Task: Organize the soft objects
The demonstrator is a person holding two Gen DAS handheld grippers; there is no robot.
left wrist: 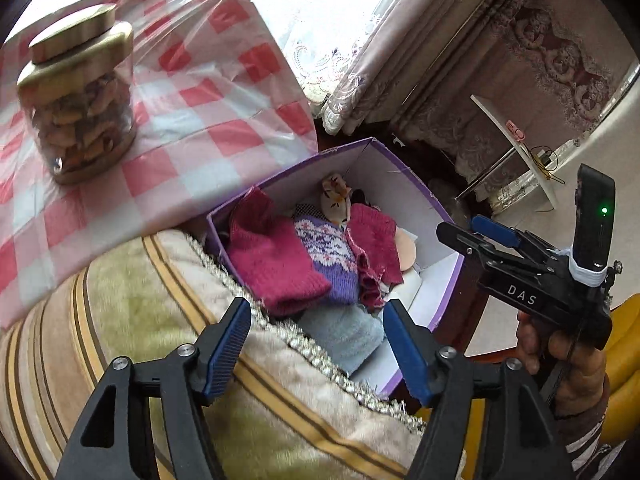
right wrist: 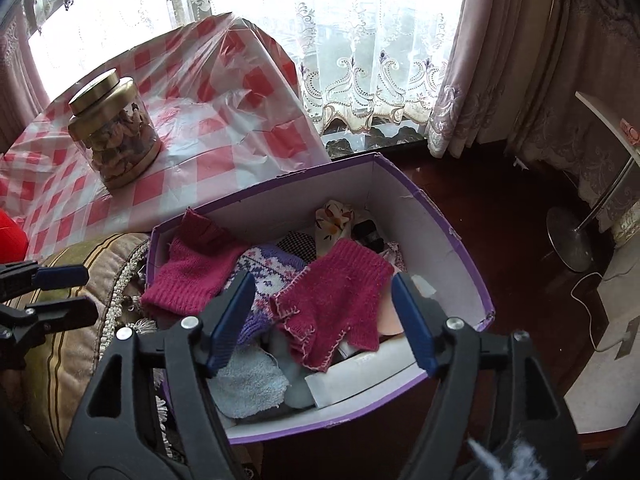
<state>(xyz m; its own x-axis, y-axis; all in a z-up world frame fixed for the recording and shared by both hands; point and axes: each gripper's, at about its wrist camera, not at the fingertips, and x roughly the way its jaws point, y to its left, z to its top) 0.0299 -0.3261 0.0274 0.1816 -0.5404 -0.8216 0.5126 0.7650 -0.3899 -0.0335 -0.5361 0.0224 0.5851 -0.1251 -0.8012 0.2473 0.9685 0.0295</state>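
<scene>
Purple box (right wrist: pixel 460 240) of knitwear, lower layers buried, left gripper (left wrist: pixel 316 344) and right gripper (right wrist: pixel 324 320) fingers apart, empty

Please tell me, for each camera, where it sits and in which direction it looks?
Left wrist: on the left gripper, looking down into the box; shows its open fingers, plus the right gripper and hand.
Right wrist: on the right gripper, looking down into the box; shows its open fingers and the left gripper.
Shared: box, socks, jar, checked table, cushion.
</scene>
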